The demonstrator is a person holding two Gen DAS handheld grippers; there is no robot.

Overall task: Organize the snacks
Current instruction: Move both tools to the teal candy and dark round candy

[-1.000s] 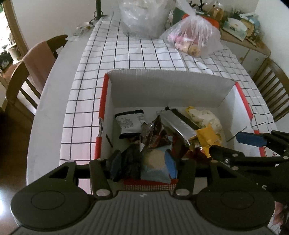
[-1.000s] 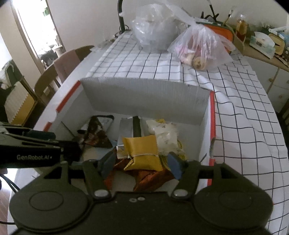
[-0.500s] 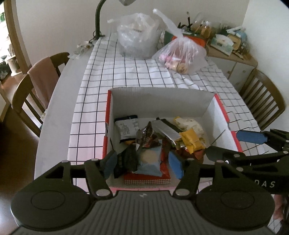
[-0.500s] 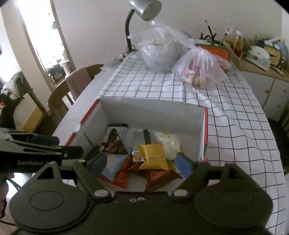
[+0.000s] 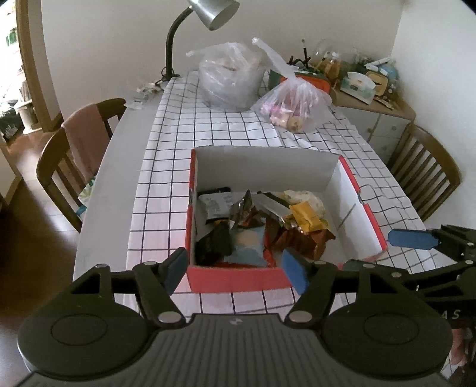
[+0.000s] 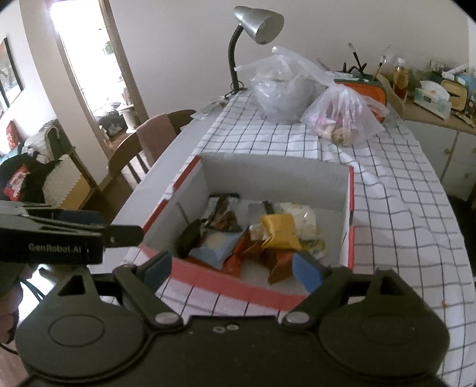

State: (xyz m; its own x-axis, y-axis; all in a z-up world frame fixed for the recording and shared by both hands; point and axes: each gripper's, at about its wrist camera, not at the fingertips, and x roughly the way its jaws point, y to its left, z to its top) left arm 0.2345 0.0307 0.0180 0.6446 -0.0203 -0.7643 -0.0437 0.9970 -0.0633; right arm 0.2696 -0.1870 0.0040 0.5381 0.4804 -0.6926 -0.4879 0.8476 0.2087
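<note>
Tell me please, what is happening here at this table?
A person holds a gripper in each hand above a red and white cardboard box on the checked tablecloth. Snack packets lie piled inside it. The left gripper and the right gripper are both empty; their jaws have just been opening, nothing between them. Two plastic bags wait farther back.

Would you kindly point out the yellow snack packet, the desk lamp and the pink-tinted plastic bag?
yellow snack packet [image 6: 279,232], right wrist view, middle of its face.
desk lamp [image 5: 218,13], left wrist view, metal shade.
pink-tinted plastic bag [image 5: 293,105], left wrist view, bulging body.
</note>
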